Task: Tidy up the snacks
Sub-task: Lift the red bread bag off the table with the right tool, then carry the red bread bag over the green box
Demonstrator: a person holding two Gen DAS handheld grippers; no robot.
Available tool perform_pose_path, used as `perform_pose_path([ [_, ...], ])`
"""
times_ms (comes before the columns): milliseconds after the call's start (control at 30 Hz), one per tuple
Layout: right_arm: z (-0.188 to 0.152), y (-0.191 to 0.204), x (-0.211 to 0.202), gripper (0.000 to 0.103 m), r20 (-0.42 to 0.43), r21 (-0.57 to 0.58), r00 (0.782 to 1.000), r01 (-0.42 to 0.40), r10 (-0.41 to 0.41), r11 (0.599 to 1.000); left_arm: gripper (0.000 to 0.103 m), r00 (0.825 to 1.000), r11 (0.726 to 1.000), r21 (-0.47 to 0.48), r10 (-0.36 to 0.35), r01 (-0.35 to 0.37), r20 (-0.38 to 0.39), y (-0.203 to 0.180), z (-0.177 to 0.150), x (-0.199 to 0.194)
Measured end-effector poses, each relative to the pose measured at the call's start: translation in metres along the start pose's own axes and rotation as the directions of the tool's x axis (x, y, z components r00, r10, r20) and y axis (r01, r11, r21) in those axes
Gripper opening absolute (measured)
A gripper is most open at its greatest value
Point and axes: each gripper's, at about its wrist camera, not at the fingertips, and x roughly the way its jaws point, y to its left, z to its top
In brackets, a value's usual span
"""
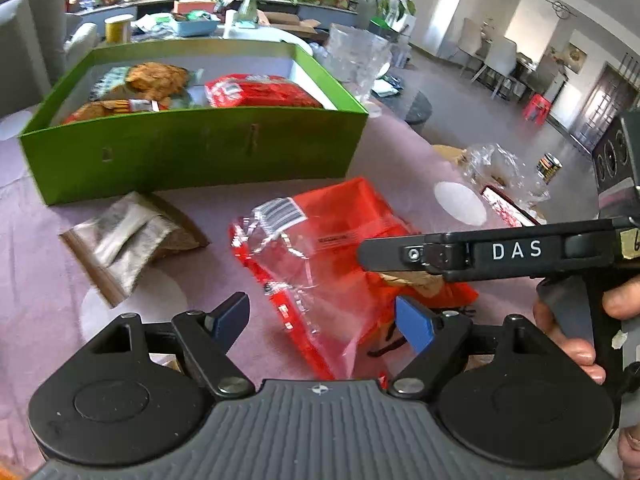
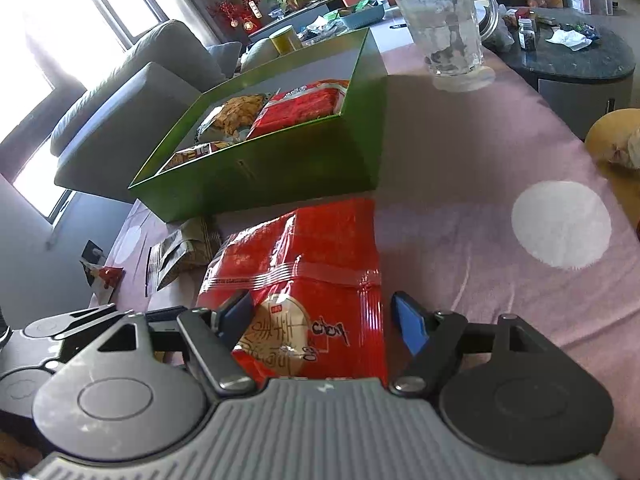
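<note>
Red snack bag (image 2: 304,280) between right gripper (image 2: 326,322) fingers

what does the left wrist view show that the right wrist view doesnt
Only the left wrist view shows the right gripper reaching in from the side over the bag, the person's hand on its handle, and a crumpled clear wrapper beyond it.

Only the right wrist view shows the sofa, the bright window and the printed round label on the bag.

Both show the red snack bag on the pink tablecloth, the green box holding snacks, the brown packet beside the bag, and the glass mug.
</note>
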Motion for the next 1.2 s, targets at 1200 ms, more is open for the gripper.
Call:
perform_pose_path([
  [1200, 0.001, 0.005, 0.005, 0.071, -0.030, 0.009, 0.998, -0.058, 0.058, 0.998, 0.075, 1.000, 0.998, 0.057, -0.024, 0.025, -0.004, -0.012, 0.005, 0.021],
])
